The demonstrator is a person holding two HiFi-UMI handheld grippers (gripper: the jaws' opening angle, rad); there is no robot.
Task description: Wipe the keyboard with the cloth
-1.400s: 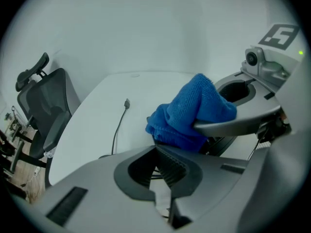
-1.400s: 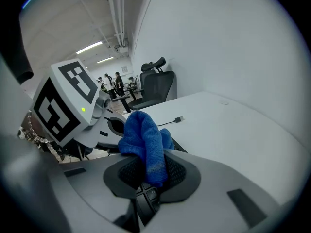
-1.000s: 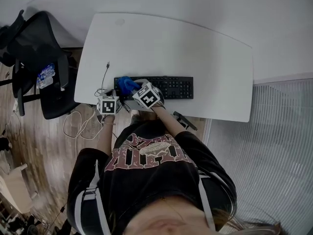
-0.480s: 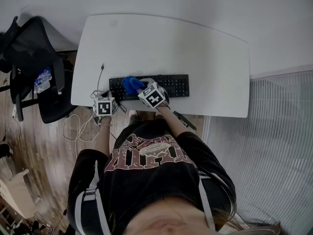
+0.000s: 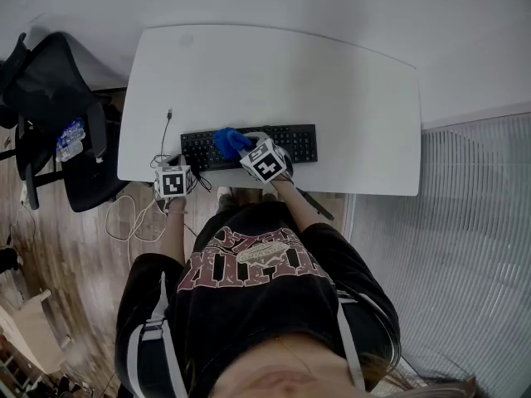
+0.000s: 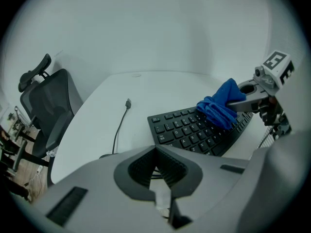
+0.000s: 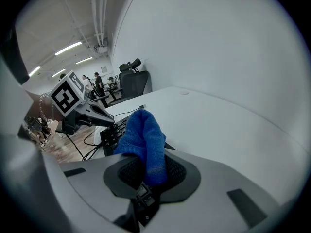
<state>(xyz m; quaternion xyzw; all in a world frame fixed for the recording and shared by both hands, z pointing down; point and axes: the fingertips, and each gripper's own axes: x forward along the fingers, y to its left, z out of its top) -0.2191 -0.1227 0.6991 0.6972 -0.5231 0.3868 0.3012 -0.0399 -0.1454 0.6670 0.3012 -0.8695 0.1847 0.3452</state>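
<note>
The right gripper (image 7: 148, 171) has its jaws clamped on the blue cloth (image 7: 143, 140). The cloth's bunched end sticks out past them onto the left part of the black keyboard (image 5: 294, 143) on the white worktop (image 5: 332, 89). The left gripper (image 6: 156, 171), jaws together on nothing, sits near the keyboard's left end.

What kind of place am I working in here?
Most likely an office: a white desk with a black keyboard on it, a black office chair beside it, and ceiling strip lights overhead.
</note>
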